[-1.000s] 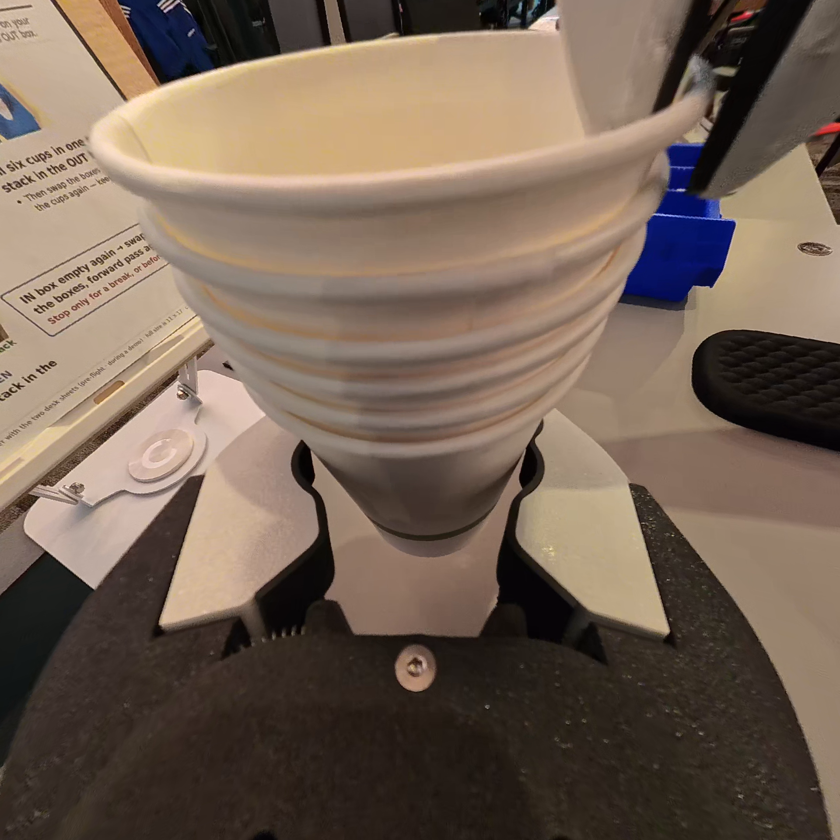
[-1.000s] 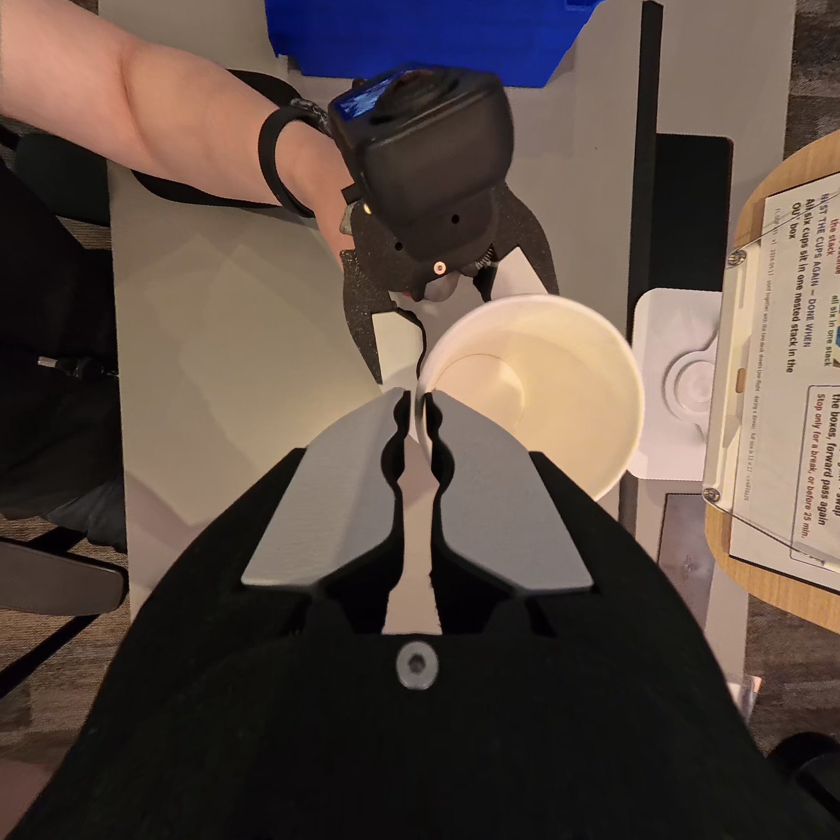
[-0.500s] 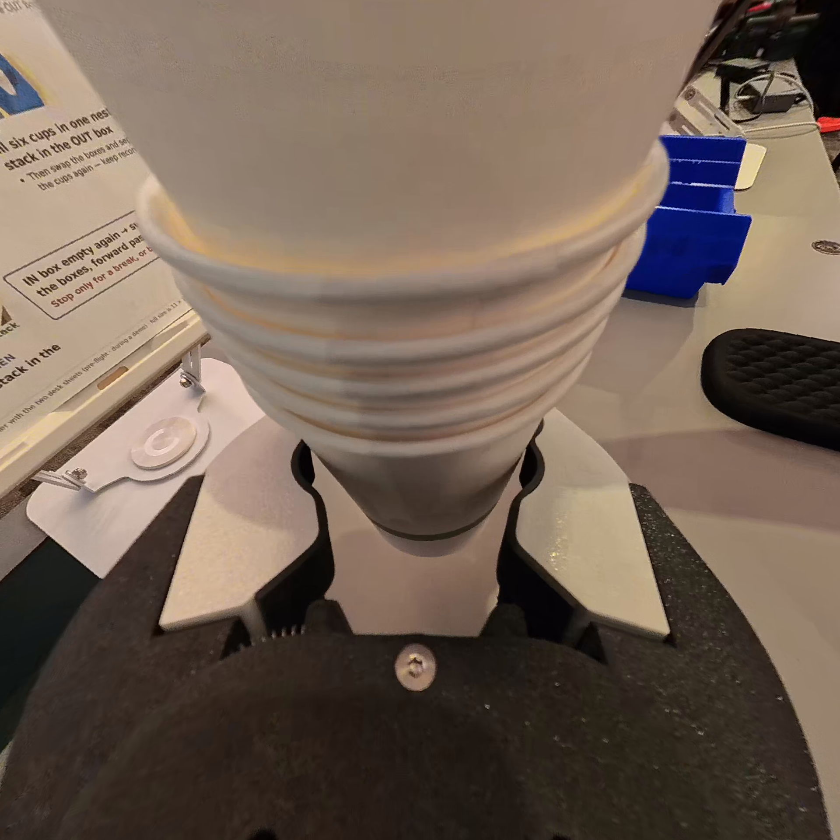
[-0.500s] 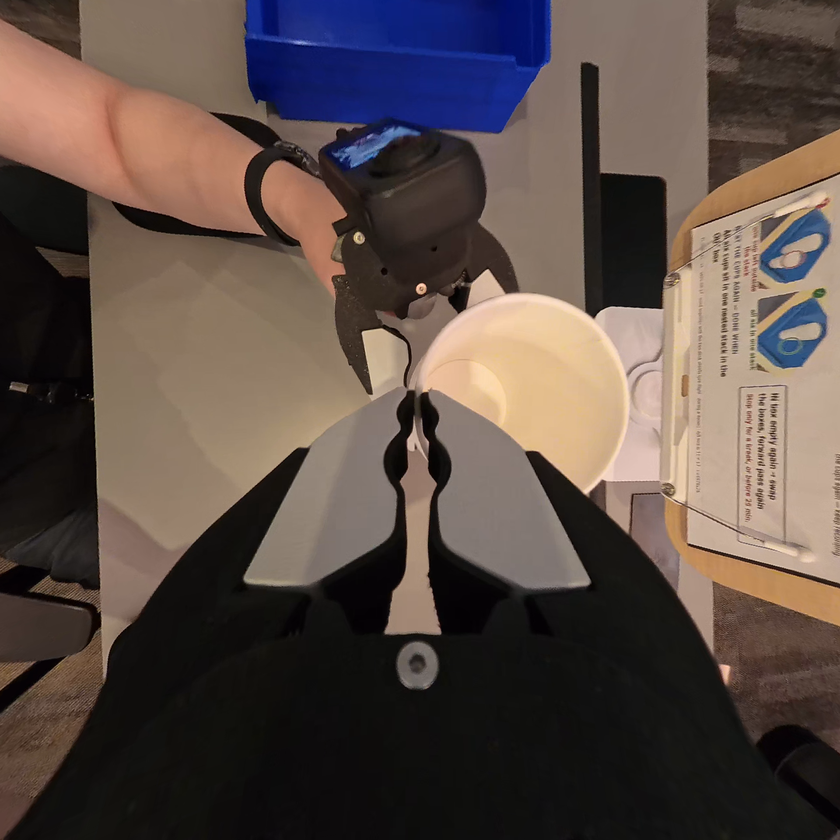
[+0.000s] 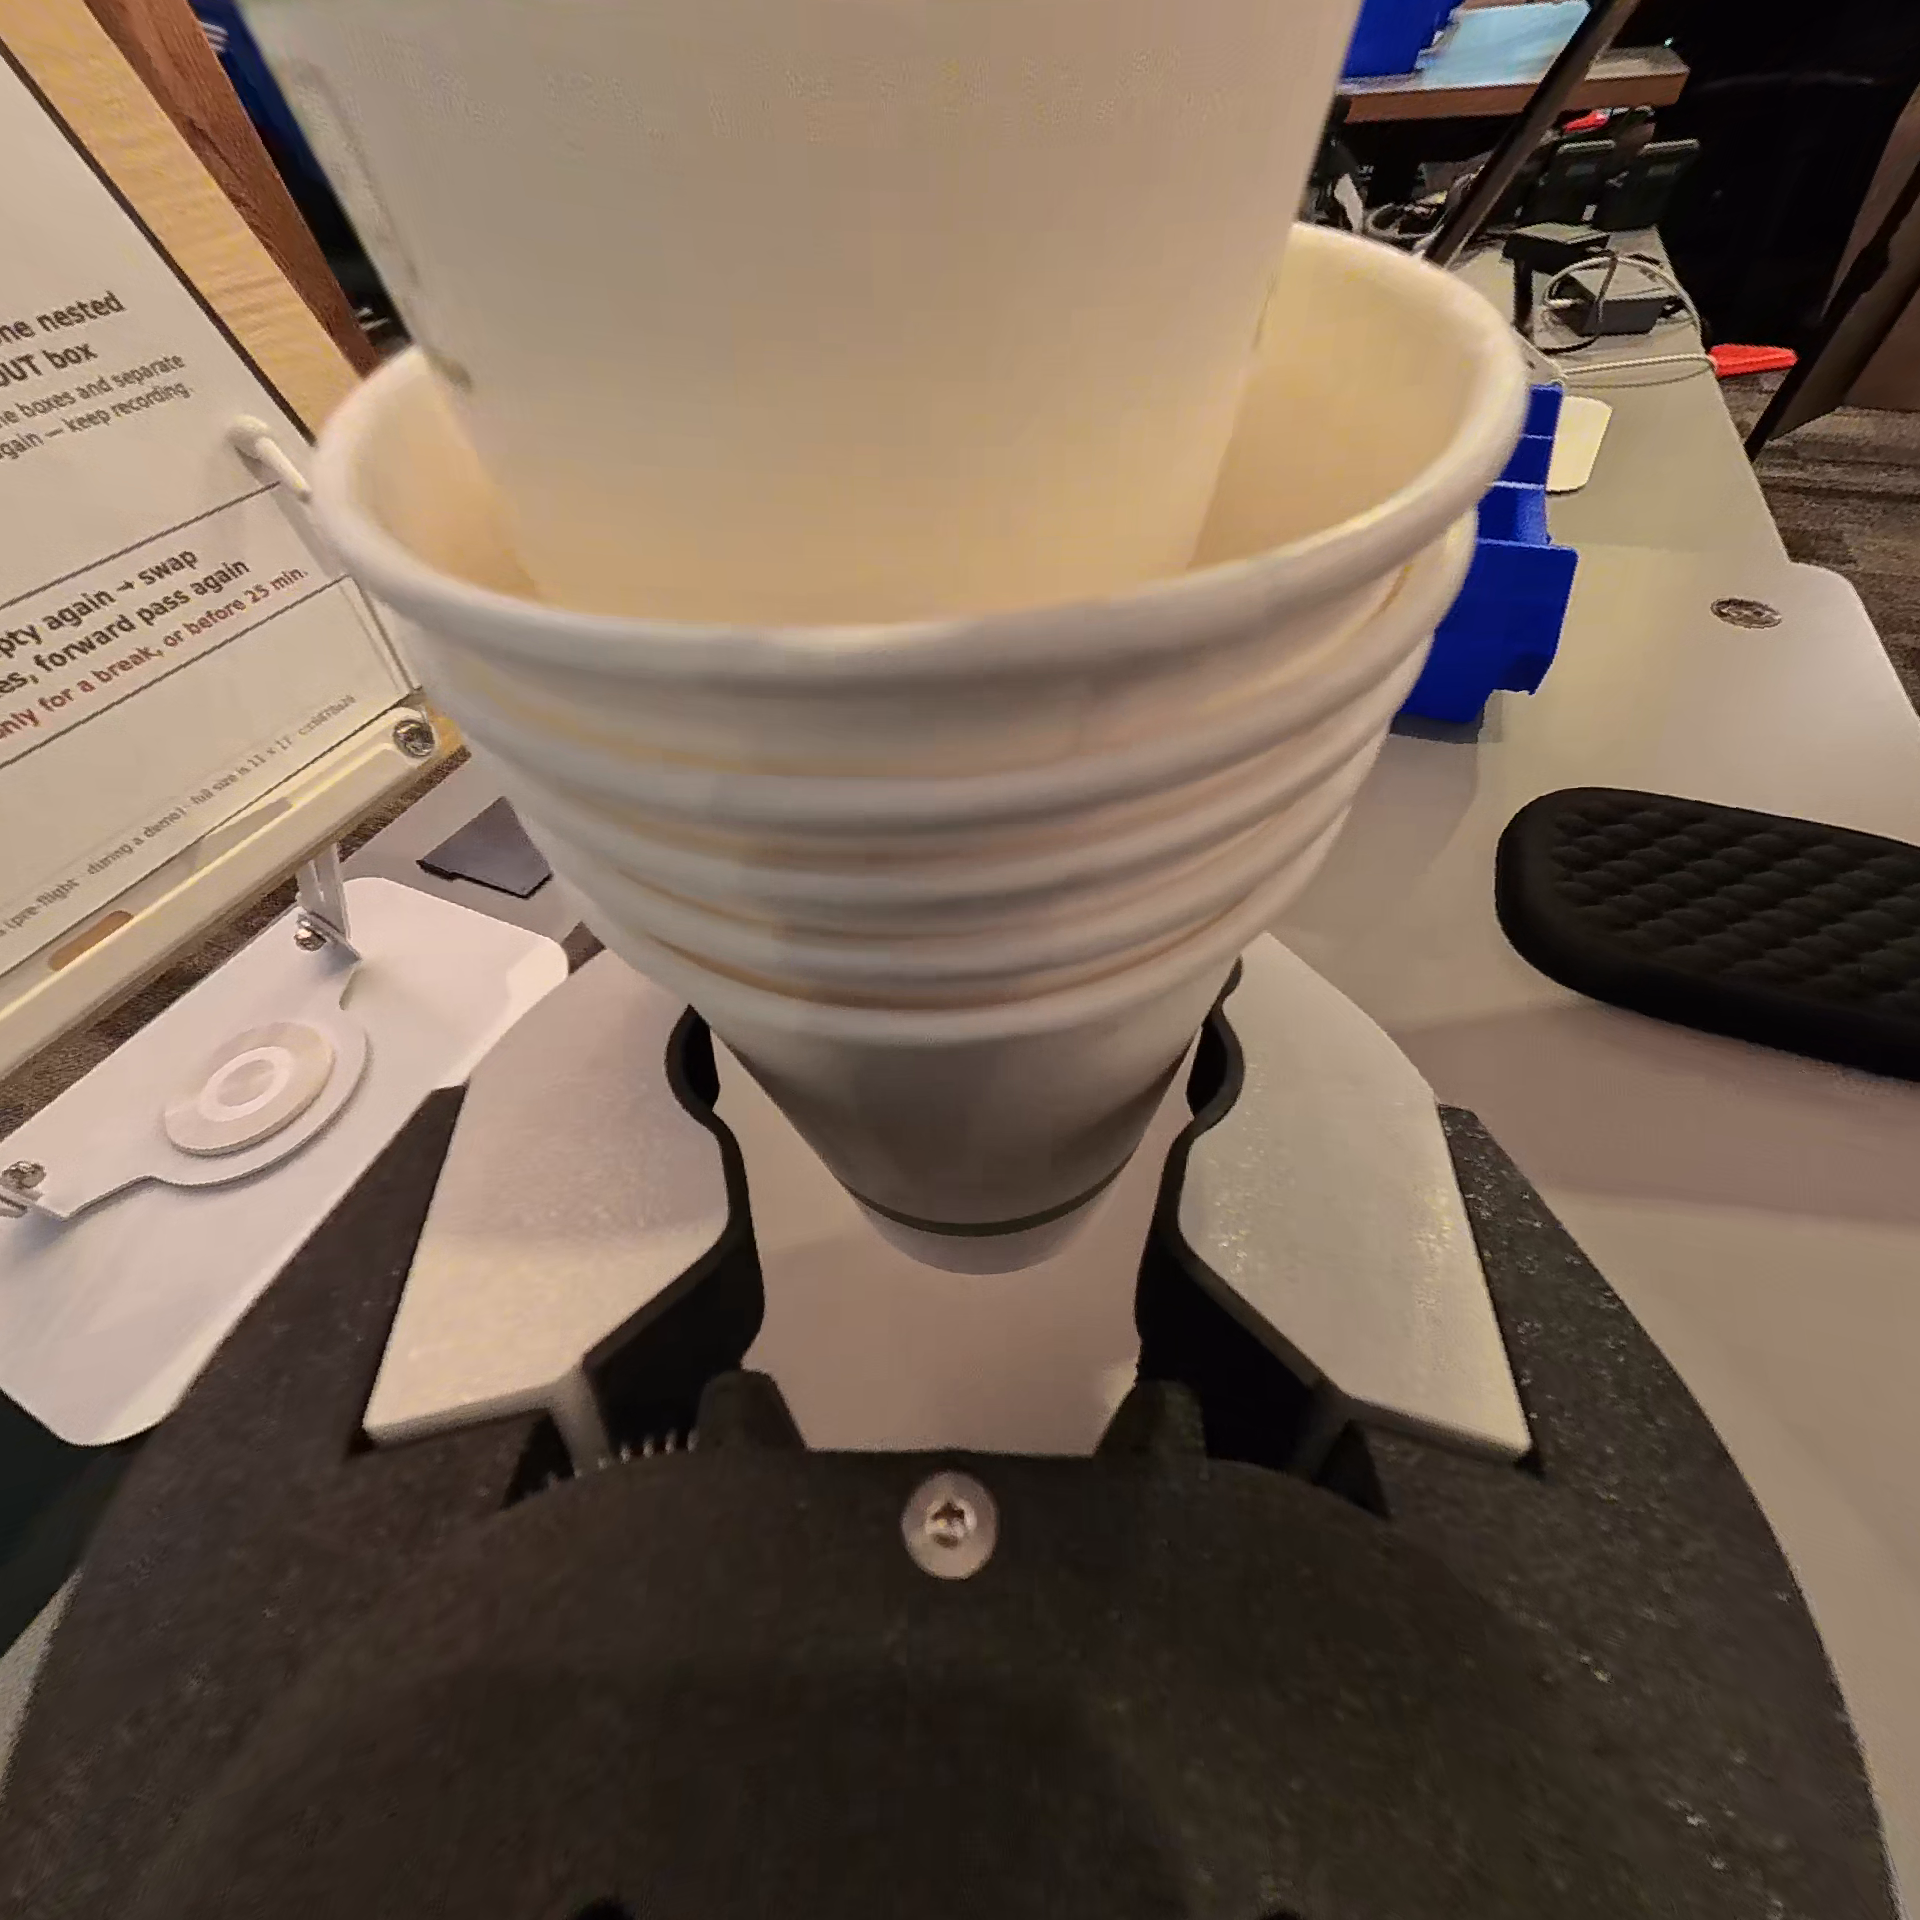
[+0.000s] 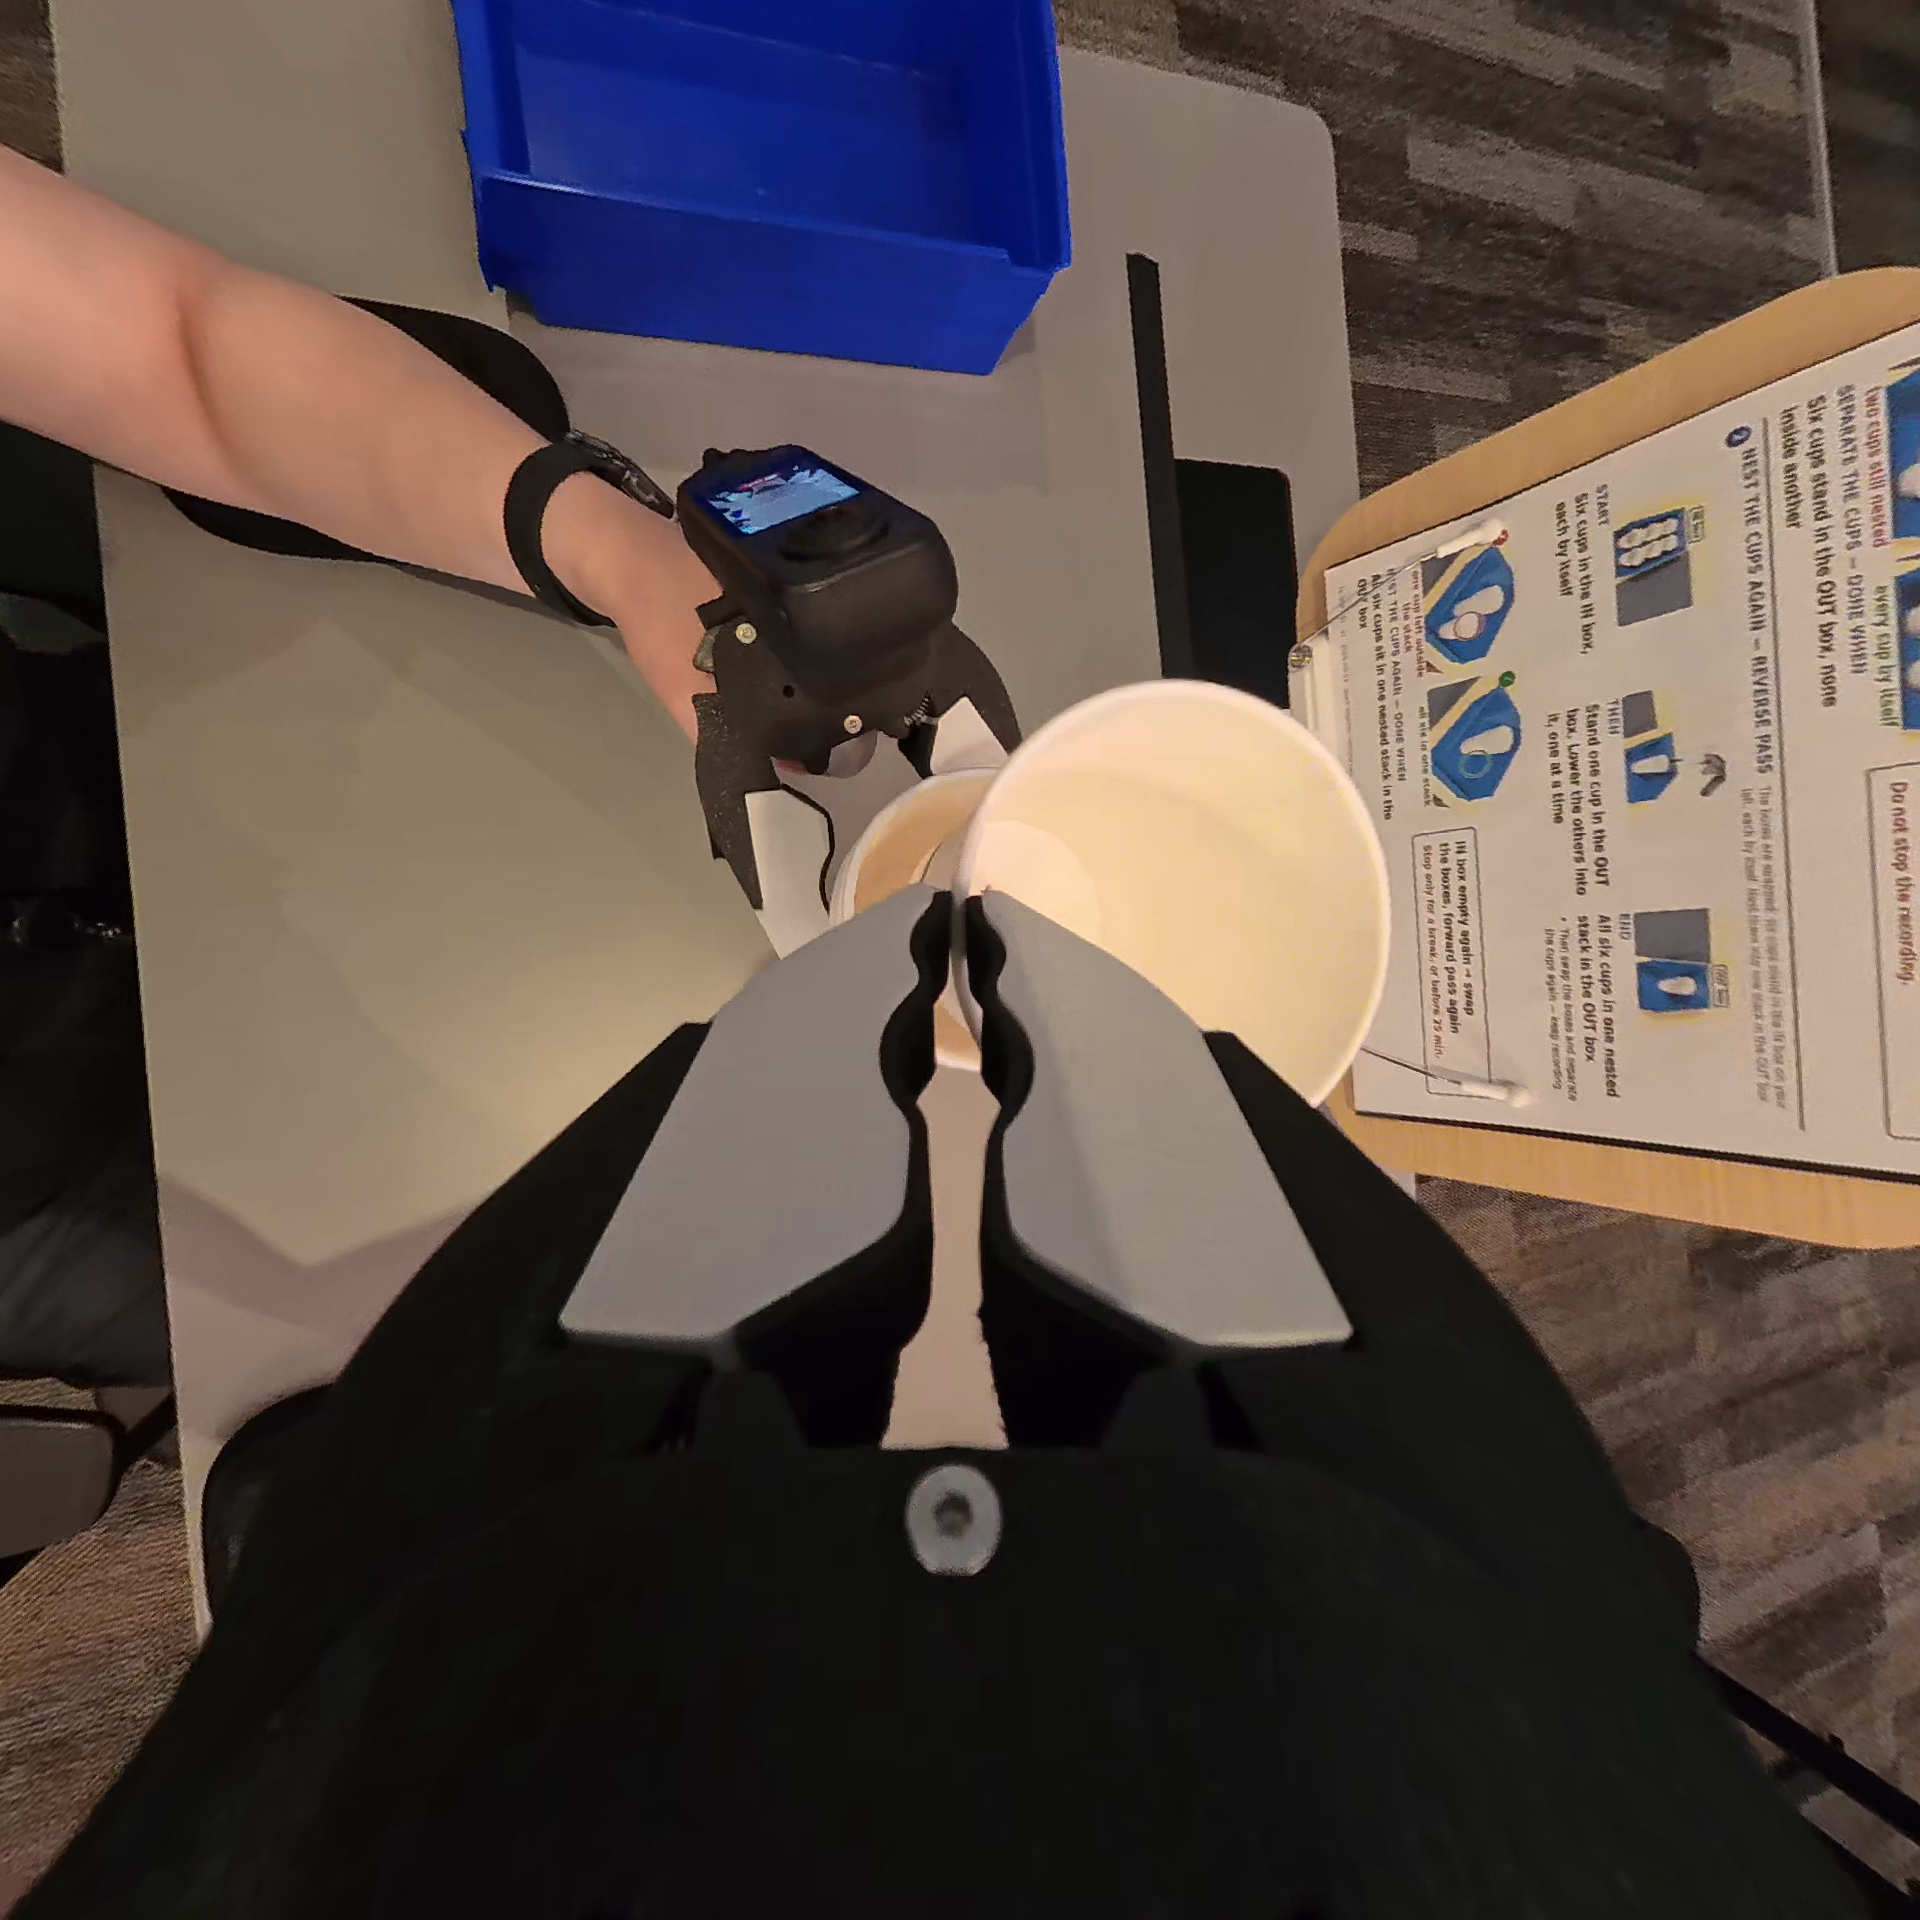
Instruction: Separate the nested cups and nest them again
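A stack of several nested white paper cups (image 5: 935, 790) stands upright between my left gripper's (image 5: 961, 1049) fingers, which are shut on the bottom cup's base. One more white cup (image 5: 831, 291) is raised above the stack, with its bottom still inside the top rim. In the right wrist view my right gripper (image 6: 961, 920) is shut on that cup's (image 6: 1184, 883) near rim and holds it from above. The stack (image 6: 899, 847) shows below and to the left of it, with the left gripper (image 6: 831, 665) and a person's hand behind it.
A blue bin (image 6: 769, 177) sits on the grey table (image 6: 364, 831) at the far side and also shows in the left wrist view (image 5: 1496, 613). An instruction sheet on a wooden board (image 6: 1662, 779) stands to one side. A black pad (image 5: 1714, 914) lies on the table.
The right gripper has pulled the top cup upward out of the stack, so only its bottom remains within the top rim. The left gripper still holds the stack.
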Available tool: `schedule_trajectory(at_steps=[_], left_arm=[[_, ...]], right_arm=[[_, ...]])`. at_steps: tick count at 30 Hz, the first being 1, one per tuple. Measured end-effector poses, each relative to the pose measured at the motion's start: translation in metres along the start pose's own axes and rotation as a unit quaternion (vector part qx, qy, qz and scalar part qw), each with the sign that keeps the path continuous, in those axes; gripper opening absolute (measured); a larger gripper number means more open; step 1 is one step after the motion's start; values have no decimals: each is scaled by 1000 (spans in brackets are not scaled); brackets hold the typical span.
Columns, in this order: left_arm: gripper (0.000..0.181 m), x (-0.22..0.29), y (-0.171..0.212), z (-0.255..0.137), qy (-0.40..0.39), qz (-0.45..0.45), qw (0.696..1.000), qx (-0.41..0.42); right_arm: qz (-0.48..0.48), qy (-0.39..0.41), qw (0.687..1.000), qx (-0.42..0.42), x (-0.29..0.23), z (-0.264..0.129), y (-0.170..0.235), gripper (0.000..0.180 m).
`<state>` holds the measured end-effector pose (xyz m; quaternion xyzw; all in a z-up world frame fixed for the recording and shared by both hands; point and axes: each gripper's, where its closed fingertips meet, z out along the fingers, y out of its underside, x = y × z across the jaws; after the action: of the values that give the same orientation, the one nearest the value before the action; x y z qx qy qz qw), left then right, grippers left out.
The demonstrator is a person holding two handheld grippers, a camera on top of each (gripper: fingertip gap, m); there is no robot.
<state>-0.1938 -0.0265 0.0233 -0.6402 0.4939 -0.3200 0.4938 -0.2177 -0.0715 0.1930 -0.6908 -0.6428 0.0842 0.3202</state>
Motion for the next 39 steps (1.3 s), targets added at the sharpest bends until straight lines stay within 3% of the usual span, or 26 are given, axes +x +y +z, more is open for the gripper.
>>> schedule_trajectory(at_steps=[12,17,21,27,34,39], left_arm=[[90,7,8,8,14,-4,1000,-14],[90,-2,17,8,-1,6,999,-32],[90,-5,14,6,5,-15,1000,-22],[90,-5,3,-1,1,-7,1000,-11],[90,-9,-8,-13,-4,-13,1000,7],[90,-8,-10,-14,-6,-8,1000,7]], right_arm=[[12,26,1000,-3,-2,-40,9,2],[39,55,997,-25,3,-68,38,2],[110,109,986,-57,18,-104,105,2],[265,208,932,-136,48,-136,265,2],[383,228,885,-138,60,-87,403,2],[412,204,881,-109,56,-38,444,2]])
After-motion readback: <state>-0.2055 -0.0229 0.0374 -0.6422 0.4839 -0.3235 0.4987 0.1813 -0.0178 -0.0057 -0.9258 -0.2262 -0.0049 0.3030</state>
